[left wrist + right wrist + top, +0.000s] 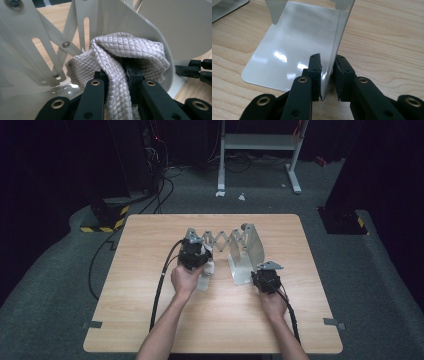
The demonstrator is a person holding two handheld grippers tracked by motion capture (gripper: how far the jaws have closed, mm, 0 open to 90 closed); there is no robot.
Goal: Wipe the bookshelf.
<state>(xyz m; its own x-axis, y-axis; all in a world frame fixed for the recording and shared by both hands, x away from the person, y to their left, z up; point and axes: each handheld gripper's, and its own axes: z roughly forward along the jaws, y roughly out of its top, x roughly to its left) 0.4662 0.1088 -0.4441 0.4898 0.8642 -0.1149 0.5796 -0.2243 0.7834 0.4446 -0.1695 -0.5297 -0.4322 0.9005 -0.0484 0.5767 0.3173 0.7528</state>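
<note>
While our left gripper [113,75] is pinching a pale grey quilted cloth [120,57] against the white metal scissor-fold rack [225,242] mid-table, our right gripper [327,75] is straddling the rack's upright end plate [337,37], jaws narrow, barely off the metal.

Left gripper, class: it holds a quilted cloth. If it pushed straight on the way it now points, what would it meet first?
Probably the pale metal end plate of the scissor-link rack, right behind the cloth held by the left gripper; the gap between cloth and plate is hard to judge.
</note>
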